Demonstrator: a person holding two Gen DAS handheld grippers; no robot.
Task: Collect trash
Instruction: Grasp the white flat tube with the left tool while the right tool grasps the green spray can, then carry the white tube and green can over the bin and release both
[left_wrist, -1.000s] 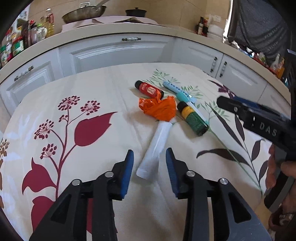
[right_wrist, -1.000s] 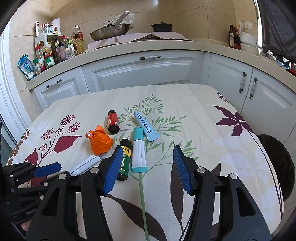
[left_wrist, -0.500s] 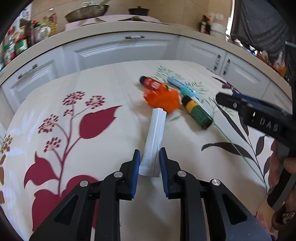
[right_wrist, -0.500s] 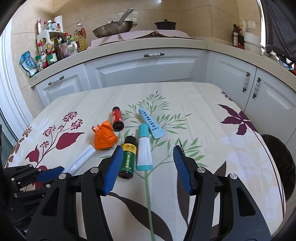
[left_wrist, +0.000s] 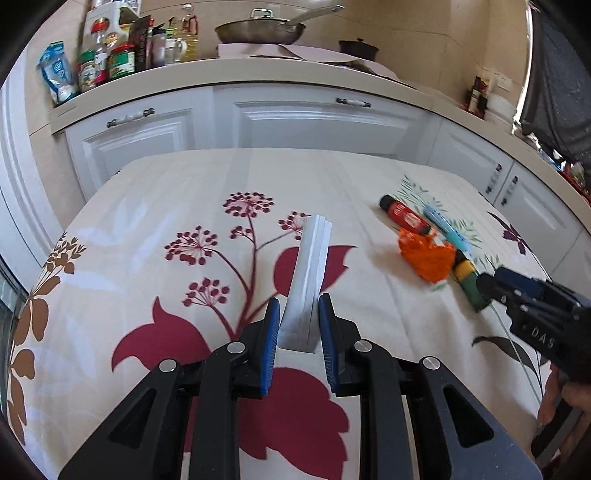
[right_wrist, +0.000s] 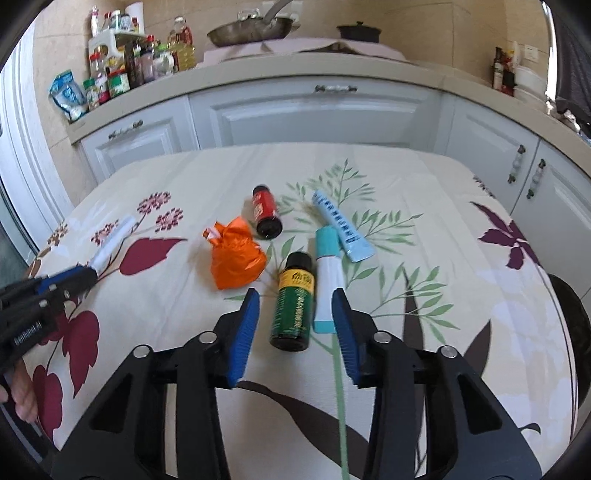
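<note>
Floral cloth covers the counter (right_wrist: 424, 192) before white kitchen cabinets. On it, the left gripper (left_wrist: 295, 325) has clamped onto the white tube's (left_wrist: 308, 280) near end and lifted it away from the orange bag (right_wrist: 236, 258). The right gripper (right_wrist: 295, 325), jaws just narrowing but still apart, now straddles the green bottle (right_wrist: 295, 306) and white-and-teal tube (right_wrist: 327, 284).

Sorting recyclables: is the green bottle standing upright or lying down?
Lying down. The green bottle rests on its side on the tablecloth, black cap pointing away, beside the white tube.

White kitchen cabinets (right_wrist: 325, 110), beige tiles (right_wrist: 424, 22)
</note>
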